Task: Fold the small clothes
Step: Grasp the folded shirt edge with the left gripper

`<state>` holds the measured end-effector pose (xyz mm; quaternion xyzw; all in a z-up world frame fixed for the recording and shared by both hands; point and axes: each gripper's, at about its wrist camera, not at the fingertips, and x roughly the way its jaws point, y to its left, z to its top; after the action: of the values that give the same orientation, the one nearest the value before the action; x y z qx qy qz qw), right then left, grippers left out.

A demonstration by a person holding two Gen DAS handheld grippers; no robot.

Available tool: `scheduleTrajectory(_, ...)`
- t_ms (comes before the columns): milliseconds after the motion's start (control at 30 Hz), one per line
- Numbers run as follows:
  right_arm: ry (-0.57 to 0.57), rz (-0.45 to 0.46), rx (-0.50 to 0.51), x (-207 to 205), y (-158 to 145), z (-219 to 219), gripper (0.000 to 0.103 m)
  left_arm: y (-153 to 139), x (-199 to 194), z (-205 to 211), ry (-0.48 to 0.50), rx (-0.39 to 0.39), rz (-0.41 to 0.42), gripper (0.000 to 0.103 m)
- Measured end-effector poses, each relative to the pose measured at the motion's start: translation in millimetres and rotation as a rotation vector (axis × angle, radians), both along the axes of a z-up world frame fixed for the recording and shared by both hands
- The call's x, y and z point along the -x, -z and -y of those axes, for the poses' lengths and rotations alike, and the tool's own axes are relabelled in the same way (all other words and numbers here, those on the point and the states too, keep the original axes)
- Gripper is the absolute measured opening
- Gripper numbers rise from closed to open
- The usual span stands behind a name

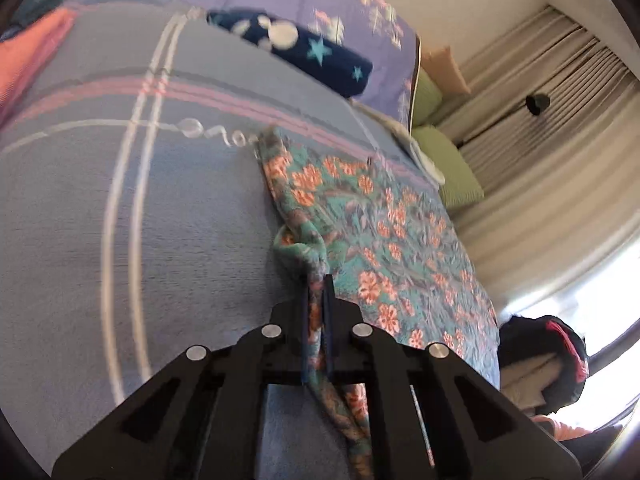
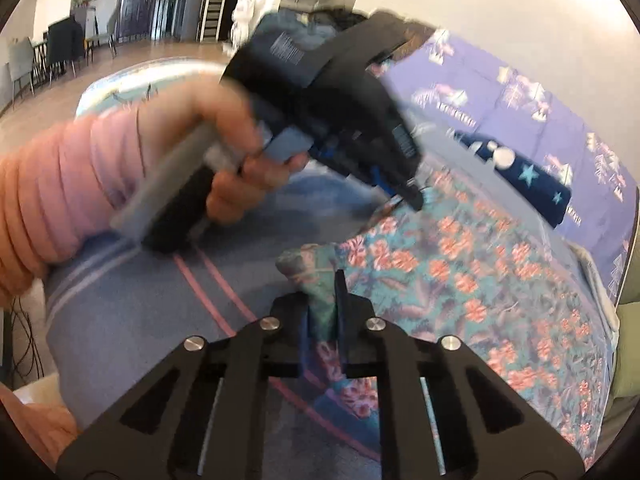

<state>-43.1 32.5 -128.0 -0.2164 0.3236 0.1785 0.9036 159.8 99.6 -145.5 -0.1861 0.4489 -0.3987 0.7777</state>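
Garment: a floral cloth (image 1: pixel 372 232), teal with orange flowers, lies mostly flat on the grey striped blanket (image 1: pixel 120 200) that covers the bed.
Landmark: the navy star-print bundle (image 1: pixel 312 52); the floral cloth spreads just on the near side of it, between it and both cameras.
Left claw (image 1: pixel 318 292): clenched on a bunched edge of the floral cloth, on the side away from the bundle; a strip of fabric runs back between the jaws and hangs below them.
Right claw (image 2: pixel 324 300): grasping another gathered bit of the same edge, fabric filling the narrow gap between the jaws.
Left tool from the right wrist view: its tip (image 2: pixel 412 196) meets the cloth edge nearer the bundle, held by a hand (image 2: pixel 224 152) in a pink sleeve.
Handling: looks light, soft and limp; it will likely sag and wrinkle rather than hold a crease, and should not slip much on the fuzzy blanket.
Where to hold: judged best at corners or hems, two points kept well apart so the edge stays taut.
Hard to make out: motion blur smears the hand and left tool; what kind of garment it is cannot be told.
Cut off: the cloth's far side, away from the bundle, runs out of view.
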Motion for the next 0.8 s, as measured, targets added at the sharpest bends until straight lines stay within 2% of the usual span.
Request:
scheduleTrajectory(33,-0.011,0.018,0.000,3.6,-3.8,2.1,0.011,-1.0,2.3,-5.6,-0.006,0.042,0.000,0.006)
scheduleTrajectory(100,-0.035,0.007,0.016,7.5,-3.8,5.8,0.011,3.4,-0.3,-11.4,-0.011,0.079,-0.034,0.006)
scheduleTrajectory(200,-0.043,-0.031,0.016,6.8,4.8,9.2,0.011,15.5,-5.3,-8.9,-0.019,0.066,-0.085,0.006)
scheduleTrajectory(267,-0.039,-0.020,0.022,10.3,6.1,6.1,0.011,13.2,-4.3,-9.3,-0.020,0.065,-0.078,0.011)
scheduleTrajectory(300,-0.037,-0.016,0.027,10.9,6.6,4.6,0.015,11.5,-4.3,-10.4,-0.028,0.059,-0.073,0.018)
scheduleTrajectory(367,-0.050,-0.025,0.025,14.0,6.2,2.4,0.031,8.4,-4.8,-11.8,-0.030,0.062,-0.071,0.031)
scheduleTrajectory(400,-0.061,-0.024,0.031,17.7,5.7,1.3,0.051,7.6,-4.9,-11.8,-0.021,0.073,-0.077,0.037)
scheduleTrajectory(433,-0.066,-0.003,0.049,24.1,6.0,-1.2,0.056,8.0,-5.1,-11.2,-0.013,0.074,-0.080,0.041)
scheduleTrajectory(533,-0.046,0.042,0.148,26.6,14.3,-8.2,0.056,6.6,-7.3,0.1,0.016,0.033,-0.055,0.041)
scheduleTrajectory(567,-0.026,0.045,0.172,22.8,18.6,-11.3,0.056,6.5,-9.4,5.9,0.025,0.018,-0.046,0.038)
scheduleTrajectory(633,0.002,0.054,0.170,13.8,21.3,-15.1,0.053,10.0,-16.8,16.8,0.046,-0.004,-0.063,0.015)
scheduleTrajectory(667,0.023,0.056,0.162,5.8,22.1,-17.7,0.044,13.1,-20.6,18.9,0.051,-0.003,-0.077,0.013)
scheduleTrajectory(700,0.036,0.046,0.155,0.6,22.3,-19.1,0.016,15.3,-23.9,19.4,0.053,0.012,-0.091,0.010)
scheduleTrajectory(733,0.067,0.023,0.150,-7.5,23.0,-20.0,0.012,16.0,-25.9,18.8,0.054,0.025,-0.099,0.009)
scheduleTrajectory(800,0.103,-0.003,0.081,-14.6,16.0,-16.4,0.011,14.9,-26.7,16.4,0.044,0.036,-0.109,0.009)
